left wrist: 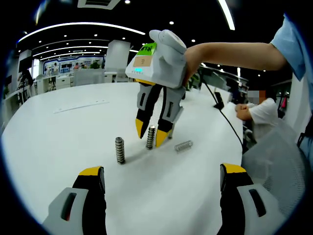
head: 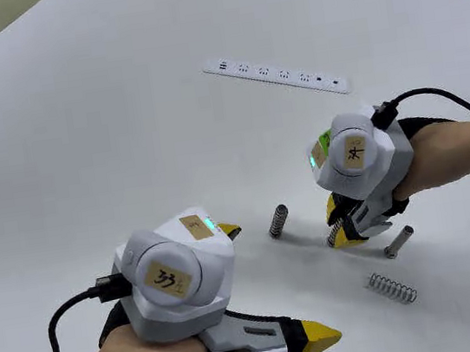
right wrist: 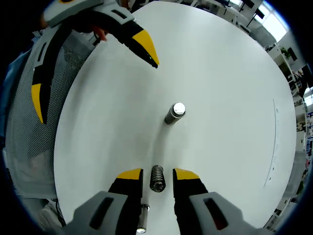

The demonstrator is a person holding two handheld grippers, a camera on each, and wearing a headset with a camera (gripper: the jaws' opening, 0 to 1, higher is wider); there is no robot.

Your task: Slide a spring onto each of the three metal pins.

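The right gripper [right wrist: 158, 174] is partly open, its jaws either side of an upright spring-clad pin [left wrist: 151, 137] with a thin gap on each side. The left gripper [left wrist: 161, 170] hovers empty, its jaws spread wide. A second sprung pin [head: 278, 221] stands just beside the first on the white table [head: 121, 113], with a bare pin [head: 399, 241] and a loose spring [head: 392, 287] near the right gripper.

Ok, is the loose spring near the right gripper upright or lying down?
Lying down: the loose spring rests on its side on the white table, not on any pin.
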